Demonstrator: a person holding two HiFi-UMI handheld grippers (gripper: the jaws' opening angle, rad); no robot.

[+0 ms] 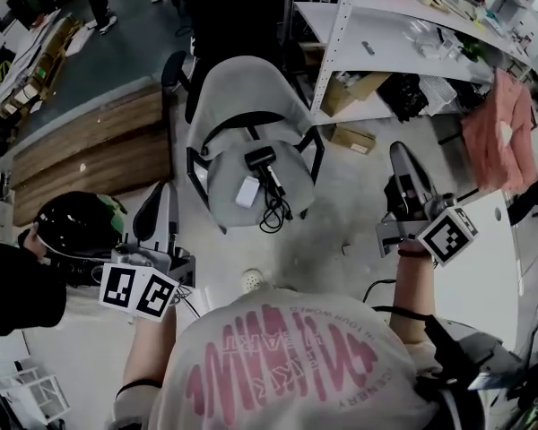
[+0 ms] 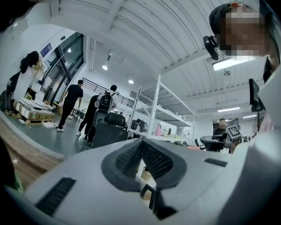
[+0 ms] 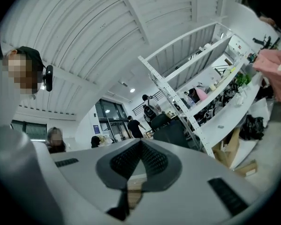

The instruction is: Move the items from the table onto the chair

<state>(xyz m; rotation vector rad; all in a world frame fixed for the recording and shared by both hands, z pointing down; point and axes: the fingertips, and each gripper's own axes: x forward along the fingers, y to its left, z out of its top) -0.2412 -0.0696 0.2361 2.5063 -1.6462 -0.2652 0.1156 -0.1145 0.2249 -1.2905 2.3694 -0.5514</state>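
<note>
We hold both tongs shut together, with nothing between them. The left tongs (image 1: pixel 154 206) hover left of the grey moulded office chair with black armrests (image 1: pixel 222 92). The right tongs (image 1: pixel 403 170) hover to the chair's right, near the white table (image 1: pixel 489 280). On the chair's seat lie a black handheld device (image 1: pixel 260 159), its black cable (image 1: pixel 273 211) trailing toward the front edge, and a small white rectangular box (image 1: pixel 247 192) just beside it. A white metal shelving rack (image 1: pixel 341 25) stands behind the chair.
</note>
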